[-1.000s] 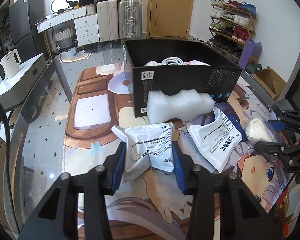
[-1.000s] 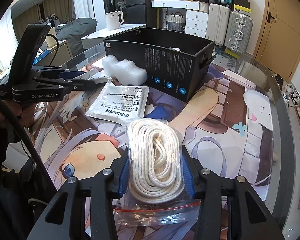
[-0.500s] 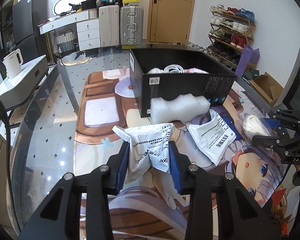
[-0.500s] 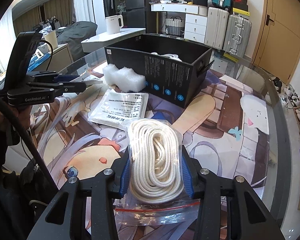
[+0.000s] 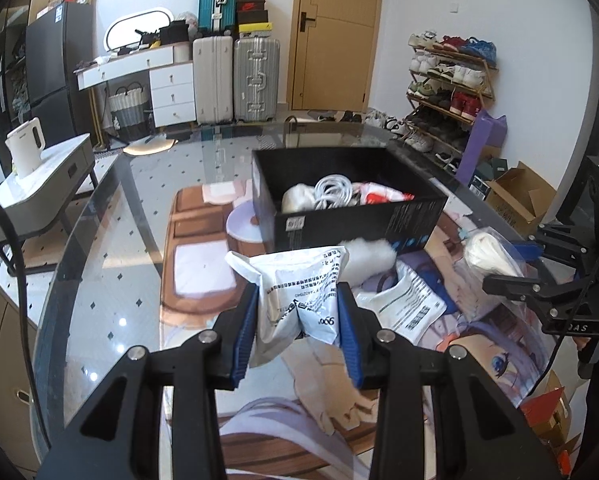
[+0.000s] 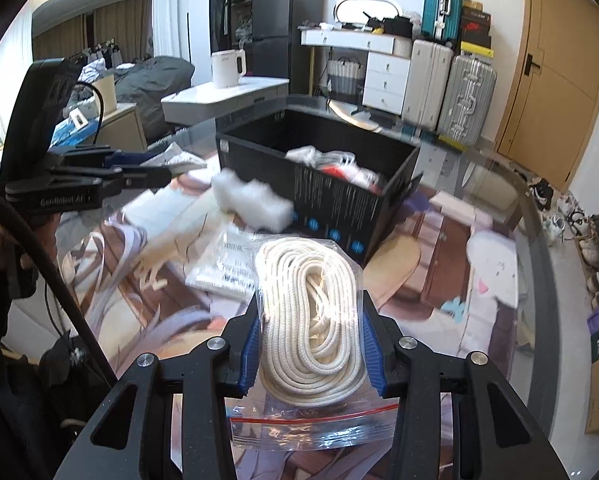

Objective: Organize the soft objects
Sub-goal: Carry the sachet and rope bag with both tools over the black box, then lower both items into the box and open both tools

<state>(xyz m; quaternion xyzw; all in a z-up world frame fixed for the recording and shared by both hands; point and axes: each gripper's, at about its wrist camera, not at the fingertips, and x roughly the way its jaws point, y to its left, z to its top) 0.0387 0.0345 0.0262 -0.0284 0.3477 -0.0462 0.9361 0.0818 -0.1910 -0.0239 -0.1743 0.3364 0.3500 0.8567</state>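
Note:
My left gripper (image 5: 297, 320) is shut on a crumpled white printed pouch (image 5: 299, 292) and holds it above the table, short of the black box (image 5: 351, 220). The box holds a white cable coil (image 5: 333, 192) and other soft items. My right gripper (image 6: 309, 344) is shut on a clear zip bag of white rope (image 6: 311, 320), also lifted; the bag shows in the left wrist view (image 5: 487, 256). A white foam block (image 6: 251, 204) and a flat white pouch (image 5: 407, 308) lie on the table by the box.
The glass table (image 5: 99, 280) carries an anime-print mat (image 5: 339, 400). My left gripper shows in the right wrist view (image 6: 99, 184). A shoe rack (image 5: 447, 80), suitcases (image 5: 255, 76) and a side table with a kettle (image 5: 25, 152) stand beyond.
Both grippers have risen from the table with their loads. The left pouch and the rope bag are higher and nearer the box, and the box's inside shows more.

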